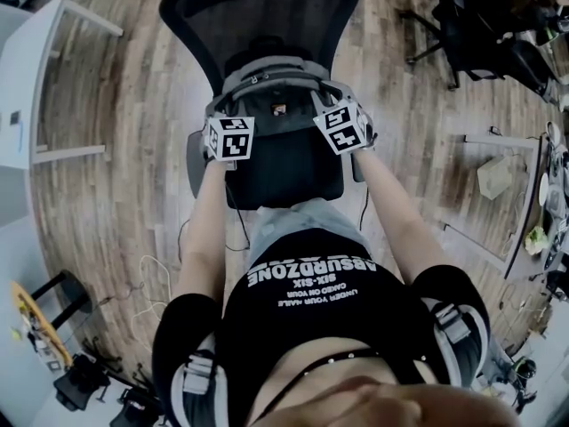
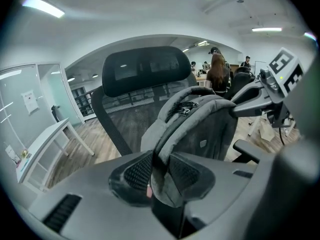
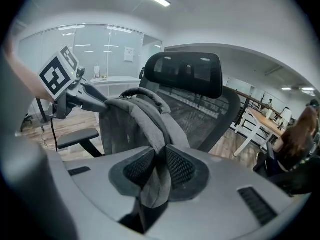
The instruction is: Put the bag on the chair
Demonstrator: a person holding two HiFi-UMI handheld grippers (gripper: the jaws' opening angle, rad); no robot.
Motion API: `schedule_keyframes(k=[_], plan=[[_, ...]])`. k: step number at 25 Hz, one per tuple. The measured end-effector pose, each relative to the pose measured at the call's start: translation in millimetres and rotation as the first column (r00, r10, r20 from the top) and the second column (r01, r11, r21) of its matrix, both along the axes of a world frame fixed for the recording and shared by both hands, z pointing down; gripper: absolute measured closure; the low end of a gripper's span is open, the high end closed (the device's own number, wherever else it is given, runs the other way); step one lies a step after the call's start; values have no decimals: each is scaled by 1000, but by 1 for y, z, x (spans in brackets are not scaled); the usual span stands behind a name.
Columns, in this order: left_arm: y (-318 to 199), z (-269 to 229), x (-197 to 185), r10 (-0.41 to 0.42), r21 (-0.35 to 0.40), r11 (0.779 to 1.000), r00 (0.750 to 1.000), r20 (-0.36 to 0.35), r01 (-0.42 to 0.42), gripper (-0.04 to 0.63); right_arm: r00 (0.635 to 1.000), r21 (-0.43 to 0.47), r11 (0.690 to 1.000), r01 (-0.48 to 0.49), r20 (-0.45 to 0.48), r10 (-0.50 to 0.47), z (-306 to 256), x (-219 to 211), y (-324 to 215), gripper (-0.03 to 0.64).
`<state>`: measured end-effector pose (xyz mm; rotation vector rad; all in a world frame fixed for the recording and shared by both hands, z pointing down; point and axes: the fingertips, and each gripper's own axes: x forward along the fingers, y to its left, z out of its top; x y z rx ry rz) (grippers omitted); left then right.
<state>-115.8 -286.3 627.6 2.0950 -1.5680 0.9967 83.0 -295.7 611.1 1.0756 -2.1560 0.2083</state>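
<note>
Two armrests (image 3: 75, 135) flanking bag (image 2: 200, 129), desk (image 2: 45, 140)

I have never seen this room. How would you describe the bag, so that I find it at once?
Find the black mesh chair in the middle of the wooden floor. The bag is in front of its backrest, with a strap in the jaws of the left gripper and the right gripper. It alone is grey fabric, a backpack; the chair is black.

We're steeply down from the head onto the chair (image 1: 267, 16), gripper views close in from either side, facing its backrest, all three sharing the bag (image 1: 276, 92).
</note>
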Motion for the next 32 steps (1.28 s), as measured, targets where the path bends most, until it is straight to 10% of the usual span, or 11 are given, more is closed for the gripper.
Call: schedule_keyframes(k=[14, 32], plan=[[3, 22, 0, 1, 93, 996, 997, 83, -9, 494, 997, 1, 1000, -12, 75, 12, 21, -1, -3, 534], [14, 21, 0, -96, 45, 994, 983, -157, 104, 478, 999, 45, 998, -48, 16, 48, 25, 0, 1, 534]])
